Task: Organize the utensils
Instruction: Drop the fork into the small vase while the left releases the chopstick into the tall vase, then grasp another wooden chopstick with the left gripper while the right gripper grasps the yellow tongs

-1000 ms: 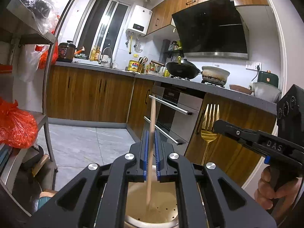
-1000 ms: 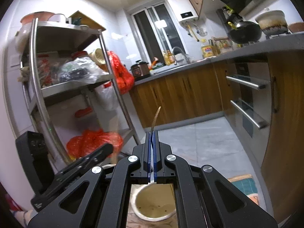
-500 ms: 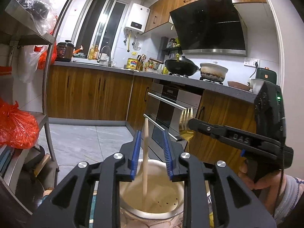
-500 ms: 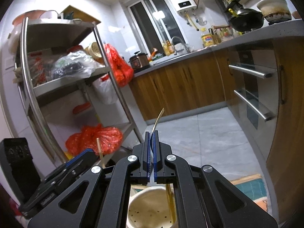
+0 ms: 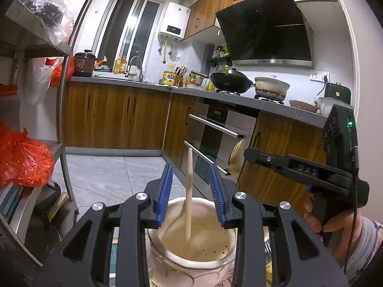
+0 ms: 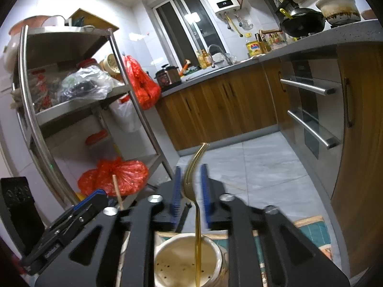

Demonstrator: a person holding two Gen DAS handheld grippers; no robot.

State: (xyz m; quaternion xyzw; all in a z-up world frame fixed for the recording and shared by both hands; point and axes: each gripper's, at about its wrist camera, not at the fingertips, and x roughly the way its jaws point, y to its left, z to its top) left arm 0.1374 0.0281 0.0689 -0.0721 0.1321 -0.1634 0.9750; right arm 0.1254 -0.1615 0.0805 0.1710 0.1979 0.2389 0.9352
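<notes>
A cream ceramic utensil holder [image 5: 191,260] with drain holes stands right below both grippers; it also shows in the right wrist view [image 6: 215,251]. My left gripper [image 5: 190,192] is open, and a wooden chopstick [image 5: 188,196] stands loose between its blue pads, its lower end in the holder. My right gripper [image 6: 190,191] is open around a gold fork [image 6: 196,215] whose handle reaches down into the holder. In the left wrist view the fork's tines [image 5: 235,159] show, blurred, at the right gripper's tip.
A steel shelf rack [image 6: 71,110] with red bags stands on the left. Wooden cabinets and an oven [image 5: 215,143] run along the right under a grey counter with a wok and a pot. A patterned cloth [image 6: 311,229] lies under the holder.
Both grippers have opened. The chopstick and the fork, held shut a second ago, now stand free with their lower ends in the holder.
</notes>
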